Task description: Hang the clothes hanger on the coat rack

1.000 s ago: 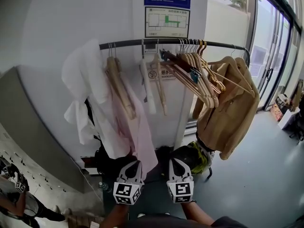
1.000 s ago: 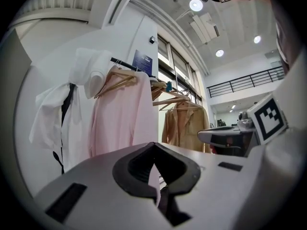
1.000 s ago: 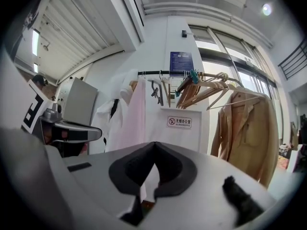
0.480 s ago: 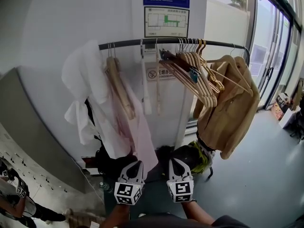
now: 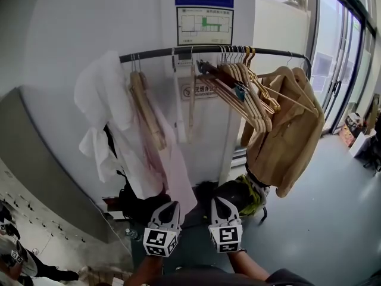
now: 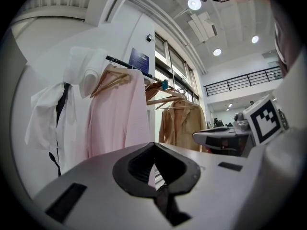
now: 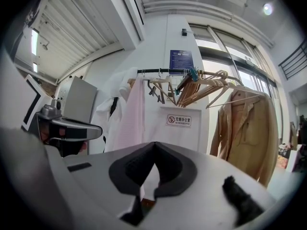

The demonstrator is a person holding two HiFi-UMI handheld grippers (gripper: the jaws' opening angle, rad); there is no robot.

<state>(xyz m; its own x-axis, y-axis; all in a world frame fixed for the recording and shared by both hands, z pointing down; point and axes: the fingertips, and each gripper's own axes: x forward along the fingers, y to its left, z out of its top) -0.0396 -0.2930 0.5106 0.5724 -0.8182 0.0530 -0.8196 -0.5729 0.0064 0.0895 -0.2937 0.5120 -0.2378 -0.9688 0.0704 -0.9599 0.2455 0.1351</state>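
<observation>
My left claw (image 5: 171, 206) and right claw (image 5: 216, 202) are closed, empty. The wooden hangers (image 5: 253, 100) hang on the coat rack (image 5: 155, 54), above and ahead; probably light, stiff, slick: I'd grip the neck.

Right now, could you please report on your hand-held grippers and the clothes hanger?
Left hand-held gripper shut, empty; right hand-held gripper shut, empty. No hanger held; wooden hangers hang on coat rack. Path to rack looks clear.
</observation>
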